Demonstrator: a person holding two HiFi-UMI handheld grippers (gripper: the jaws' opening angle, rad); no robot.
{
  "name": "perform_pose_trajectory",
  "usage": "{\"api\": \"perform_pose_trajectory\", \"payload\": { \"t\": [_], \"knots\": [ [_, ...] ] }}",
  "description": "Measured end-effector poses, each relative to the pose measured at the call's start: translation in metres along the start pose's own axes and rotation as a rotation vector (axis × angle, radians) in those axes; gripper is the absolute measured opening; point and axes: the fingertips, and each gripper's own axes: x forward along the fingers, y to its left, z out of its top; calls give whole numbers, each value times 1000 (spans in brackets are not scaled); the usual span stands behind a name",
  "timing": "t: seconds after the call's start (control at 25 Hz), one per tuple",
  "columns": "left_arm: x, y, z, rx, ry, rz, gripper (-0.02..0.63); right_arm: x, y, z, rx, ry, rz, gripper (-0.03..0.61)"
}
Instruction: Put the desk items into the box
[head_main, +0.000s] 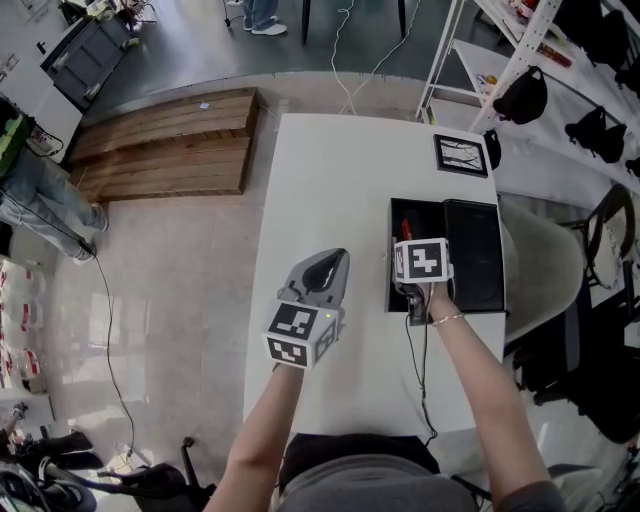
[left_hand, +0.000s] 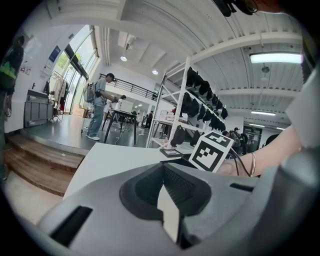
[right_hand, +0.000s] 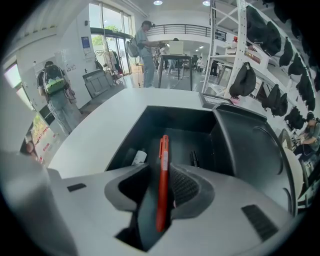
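A black box (head_main: 393, 262) stands open on the right side of the white table (head_main: 330, 180), its lid (head_main: 474, 255) lying beside it. My right gripper (head_main: 410, 245) hangs over the box's near end. In the right gripper view a red pen (right_hand: 162, 180) stands between the jaws of my right gripper (right_hand: 159, 167), leaning on the right pad with a dark gap on its left. Inside the box (right_hand: 130, 135) lie a small white item (right_hand: 139, 157) and dark pens (right_hand: 194, 159). My left gripper (head_main: 325, 268) hovers over bare table, its tips together, nothing held.
A framed picture (head_main: 461, 155) lies at the table's far right corner. A cable (head_main: 422, 370) runs from the right gripper to the near edge. A wooden platform (head_main: 165, 145) is on the left, a chair (head_main: 545, 260) and a shelf with bags (head_main: 520, 95) on the right.
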Motion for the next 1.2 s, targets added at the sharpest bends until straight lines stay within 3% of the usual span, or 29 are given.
{"api": "perform_pose_trajectory", "payload": {
  "t": [0.2, 0.56, 1.2],
  "knots": [
    [-1, 2, 2, 2, -3, 2, 6, -2, 8, 3, 10, -24, 32, 141],
    [-4, -2, 5, 6, -10, -4, 6, -19, 1, 15, -28, -105, -31, 141],
    [-10, -8, 13, 23, -25, -14, 6, -86, 22, 39, -14, -302, 46, 90]
  ]
}}
